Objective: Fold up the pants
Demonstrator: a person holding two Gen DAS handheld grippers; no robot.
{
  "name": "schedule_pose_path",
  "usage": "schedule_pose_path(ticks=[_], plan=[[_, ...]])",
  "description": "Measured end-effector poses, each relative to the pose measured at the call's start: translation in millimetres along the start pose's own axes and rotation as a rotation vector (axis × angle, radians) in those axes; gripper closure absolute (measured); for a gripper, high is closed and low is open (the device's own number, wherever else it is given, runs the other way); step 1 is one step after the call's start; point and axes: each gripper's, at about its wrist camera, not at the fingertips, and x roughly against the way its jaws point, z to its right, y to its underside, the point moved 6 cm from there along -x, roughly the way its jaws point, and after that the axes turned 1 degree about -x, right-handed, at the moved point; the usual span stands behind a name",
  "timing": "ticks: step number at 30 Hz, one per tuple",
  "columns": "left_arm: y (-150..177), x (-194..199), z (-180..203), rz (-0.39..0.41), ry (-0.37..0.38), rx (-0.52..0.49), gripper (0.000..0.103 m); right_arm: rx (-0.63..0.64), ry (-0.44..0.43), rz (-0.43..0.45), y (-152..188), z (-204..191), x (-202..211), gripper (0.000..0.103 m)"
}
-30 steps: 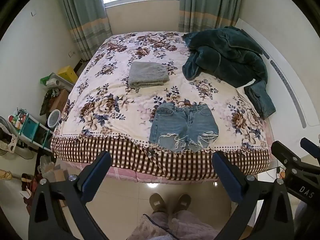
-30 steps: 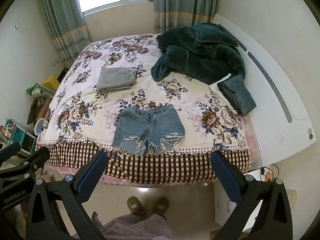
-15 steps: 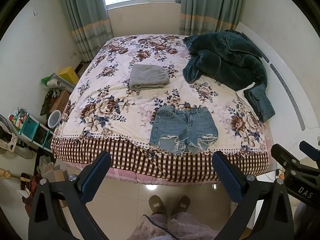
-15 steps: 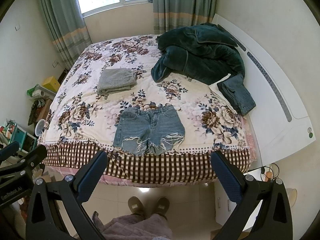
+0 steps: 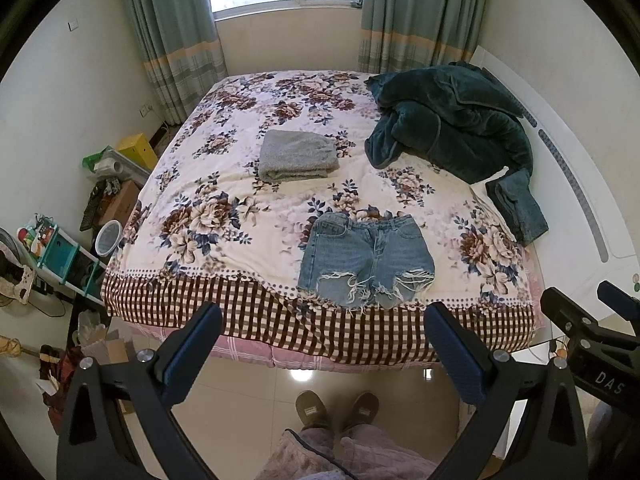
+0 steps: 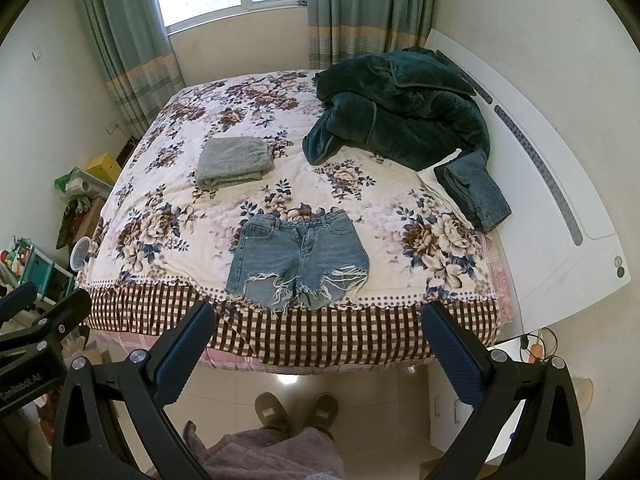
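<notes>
Bed [image 5: 224,184] with floral cover fills both views; dark green blanket [image 5: 452,120] heaped at far right corner by headboard; folded grey towel [image 5: 298,155] mid-bed toward the far edge; folded dark jeans [image 5: 518,204] at right edge; denim shorts [image 5: 366,258] spread flat at near edge, frayed hems just reaching the checked border. Left gripper [image 5: 324,346] jaws wide apart, holding nothing, short of the bed above floor; right gripper [image 6: 318,342] likewise agape, empty.
</notes>
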Motion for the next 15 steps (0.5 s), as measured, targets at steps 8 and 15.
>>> schedule_pose_path(ticks=[8,15], plan=[[-3.4,2.9,0.1,0.003,0.000,0.002,0.000,0.002,0.001,0.000,-0.4,-1.2,2.2,0.000],[-1.8,3.1,0.1,0.006,0.000,0.003,0.000,0.001,-0.003,0.001,-0.5,3.0,4.4,0.000]])
